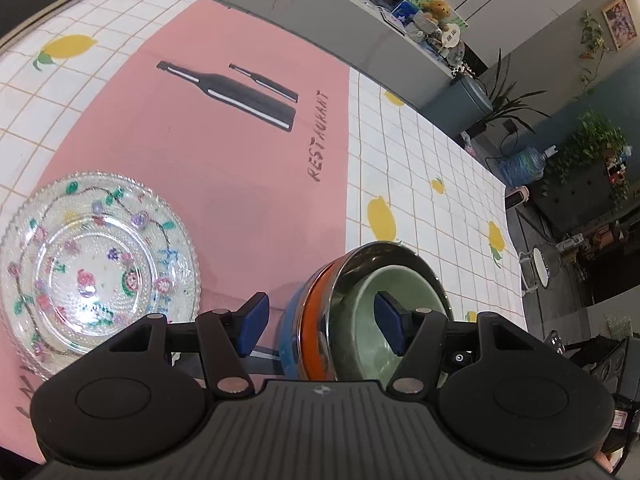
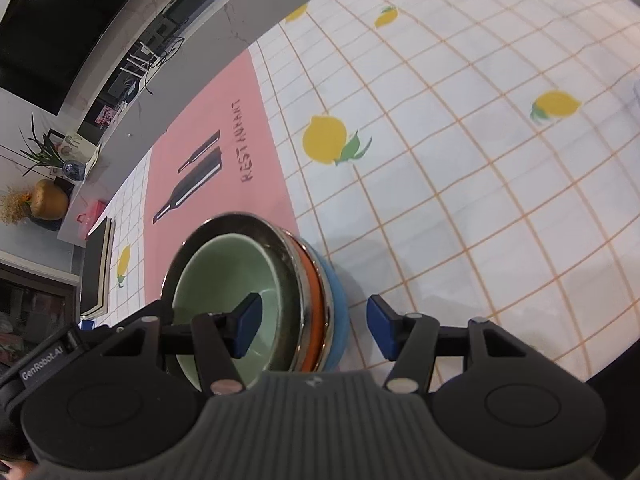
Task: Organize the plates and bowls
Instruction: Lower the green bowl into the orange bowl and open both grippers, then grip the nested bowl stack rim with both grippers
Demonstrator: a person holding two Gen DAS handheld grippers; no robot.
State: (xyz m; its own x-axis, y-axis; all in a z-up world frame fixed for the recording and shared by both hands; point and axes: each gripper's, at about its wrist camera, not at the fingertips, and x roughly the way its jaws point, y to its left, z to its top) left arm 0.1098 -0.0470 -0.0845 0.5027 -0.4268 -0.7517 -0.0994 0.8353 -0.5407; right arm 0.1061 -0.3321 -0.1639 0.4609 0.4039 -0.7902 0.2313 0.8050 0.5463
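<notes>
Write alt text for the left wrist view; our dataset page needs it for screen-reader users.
The open left gripper straddles the rim of a nested bowl stack: a green bowl inside steel, orange and blue ones. A clear floral glass plate sits to its left on a pink placemat over a lemon-print tablecloth.

We record a clear beaded glass plate, a glossy glazed green bowl inside a polished metal bowl, and matt ribbed black plastic gripper housings
</notes>
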